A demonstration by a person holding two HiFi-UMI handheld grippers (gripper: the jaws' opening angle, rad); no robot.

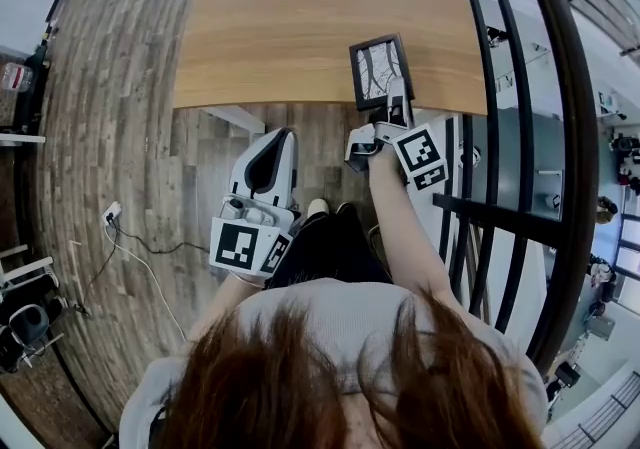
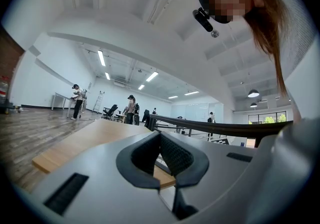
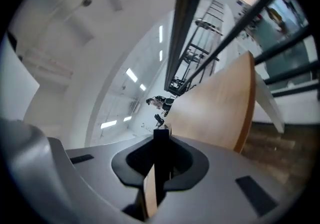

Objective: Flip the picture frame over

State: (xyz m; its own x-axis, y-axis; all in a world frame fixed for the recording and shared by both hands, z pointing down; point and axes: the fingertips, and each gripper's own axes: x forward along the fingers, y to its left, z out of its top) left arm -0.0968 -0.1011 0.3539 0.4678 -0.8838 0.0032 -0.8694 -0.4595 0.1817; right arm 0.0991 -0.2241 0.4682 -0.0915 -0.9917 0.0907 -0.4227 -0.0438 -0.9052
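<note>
Closest to the head camera is the person's hair point(image 1: 330, 387), and past it both arms reach toward the wooden table point(image 1: 300, 27). The right gripper point(image 1: 393, 109) has its jaws closed on the lower edge of the picture frame point(image 1: 379, 69), which is held above the table's near edge, close to the railing point(image 1: 500, 87), with its glazed picture side facing up toward the camera. In the right gripper view the frame shows edge-on as a dark strip clamped between the pads point(image 3: 172, 160), and the table leans steeply across the picture, so this gripper is rolled onto its side. This looks like the middle of the flip: the frame is up off the table and not yet laid down. The next move probably calls for finishing the wrist roll, lowering the frame flat onto the table, then releasing it. The right forearm point(image 1: 400, 227) is stretched forward. The left gripper point(image 1: 265, 152) hangs back near the lap, short of the table, with its jaws together on nothing.
</note>
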